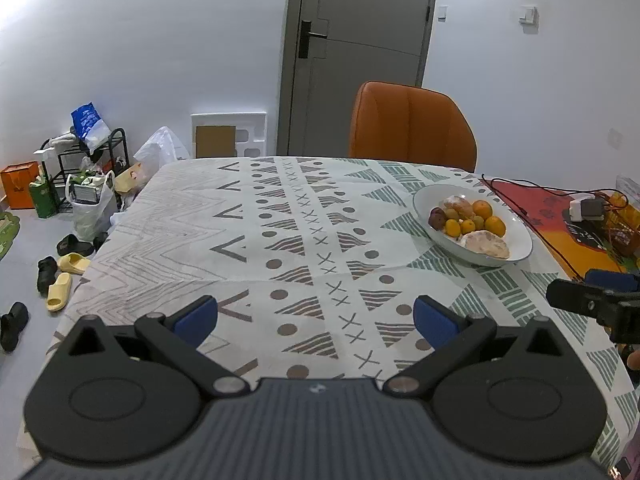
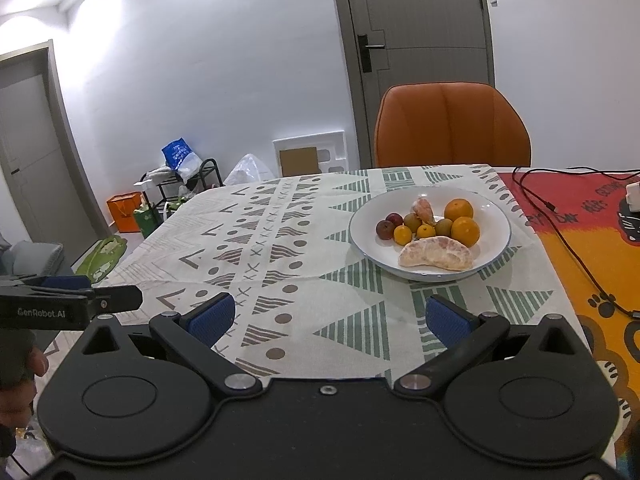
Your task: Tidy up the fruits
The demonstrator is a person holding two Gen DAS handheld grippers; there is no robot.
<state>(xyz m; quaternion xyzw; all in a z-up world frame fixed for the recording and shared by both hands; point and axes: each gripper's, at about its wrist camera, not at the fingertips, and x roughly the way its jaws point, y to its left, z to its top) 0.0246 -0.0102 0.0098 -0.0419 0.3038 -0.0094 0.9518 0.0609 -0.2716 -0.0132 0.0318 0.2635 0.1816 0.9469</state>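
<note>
A grey door and an orange chair (image 2: 452, 124) stand behind the desk (image 2: 280, 240), which is spread with a patterned cloth. On its right part sits a white plate (image 2: 496, 216) heaped with fruit: oranges (image 2: 465, 231), small dark plums (image 2: 385, 229), what look like kiwis, and a peeled pomelo segment (image 2: 436, 255). The segment is soft and tears easily, so take it across its thick middle, gently; the round fruit will roll. The left gripper (image 1: 316, 318) and the right gripper (image 2: 330, 316) both hover with jaws apart, holding nothing.

Both tongs, left (image 1: 316, 322) and right (image 2: 328, 318), hover side by side with blue pads spread wide, gripping nothing.
</note>
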